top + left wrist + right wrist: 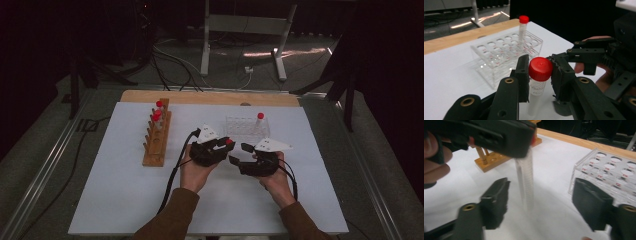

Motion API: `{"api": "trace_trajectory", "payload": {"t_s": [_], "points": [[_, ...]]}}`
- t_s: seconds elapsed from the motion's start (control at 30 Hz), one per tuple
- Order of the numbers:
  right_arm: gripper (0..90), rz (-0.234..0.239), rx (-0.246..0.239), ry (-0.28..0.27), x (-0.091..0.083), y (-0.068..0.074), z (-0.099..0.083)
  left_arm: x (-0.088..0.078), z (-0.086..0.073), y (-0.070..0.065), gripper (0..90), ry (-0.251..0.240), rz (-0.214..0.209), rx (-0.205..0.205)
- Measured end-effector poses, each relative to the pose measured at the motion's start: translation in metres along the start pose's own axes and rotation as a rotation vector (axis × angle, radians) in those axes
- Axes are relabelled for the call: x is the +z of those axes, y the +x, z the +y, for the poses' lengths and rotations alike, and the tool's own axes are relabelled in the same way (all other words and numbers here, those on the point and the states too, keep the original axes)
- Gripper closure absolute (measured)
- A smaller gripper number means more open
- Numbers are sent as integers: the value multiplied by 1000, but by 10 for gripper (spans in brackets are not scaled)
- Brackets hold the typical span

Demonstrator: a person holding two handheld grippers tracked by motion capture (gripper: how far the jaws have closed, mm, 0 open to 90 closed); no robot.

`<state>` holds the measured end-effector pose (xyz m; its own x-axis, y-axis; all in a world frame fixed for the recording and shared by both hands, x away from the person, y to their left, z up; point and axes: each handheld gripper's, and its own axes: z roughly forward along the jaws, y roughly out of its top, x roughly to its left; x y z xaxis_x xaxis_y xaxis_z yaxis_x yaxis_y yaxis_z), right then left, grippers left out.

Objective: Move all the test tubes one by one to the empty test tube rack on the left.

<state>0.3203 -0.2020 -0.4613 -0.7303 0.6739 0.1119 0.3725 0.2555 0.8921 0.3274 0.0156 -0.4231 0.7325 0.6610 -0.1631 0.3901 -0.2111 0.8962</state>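
Note:
My left gripper (226,145) is shut on a clear tube with a red cap (540,69), gripping it just under the cap, and the tube (525,180) hangs upright above the white table. My right gripper (541,187) stands open, its jaws on either side of the tube's lower part without touching it. In the high view the right gripper (239,153) sits close to the right of the left one. A clear plastic rack (247,129) lies just behind both grippers and holds one red-capped tube (260,116) at its right end.
A wooden rack (156,137) with a few red-capped tubes (158,113) stands to the left. The white table surface (125,200) has free room at the front and on both sides. A wooden strip (210,97) runs along the far edge.

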Motion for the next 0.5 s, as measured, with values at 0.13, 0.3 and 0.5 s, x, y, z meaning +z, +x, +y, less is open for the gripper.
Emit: {"api": "trace_trajectory", "payload": {"t_s": [0.13,0.3,0.5], "points": [[155,-11,-5,-7,-2,-1,0,-9,4,6,705,-15,14,-18],[95,-19,-13,-36,-8,-2,1,-21,9,14,705,-39,40,-30],[40,-23,0,-50,-14,-7,1,-34,15,22,705,-63,67,-40]]}}
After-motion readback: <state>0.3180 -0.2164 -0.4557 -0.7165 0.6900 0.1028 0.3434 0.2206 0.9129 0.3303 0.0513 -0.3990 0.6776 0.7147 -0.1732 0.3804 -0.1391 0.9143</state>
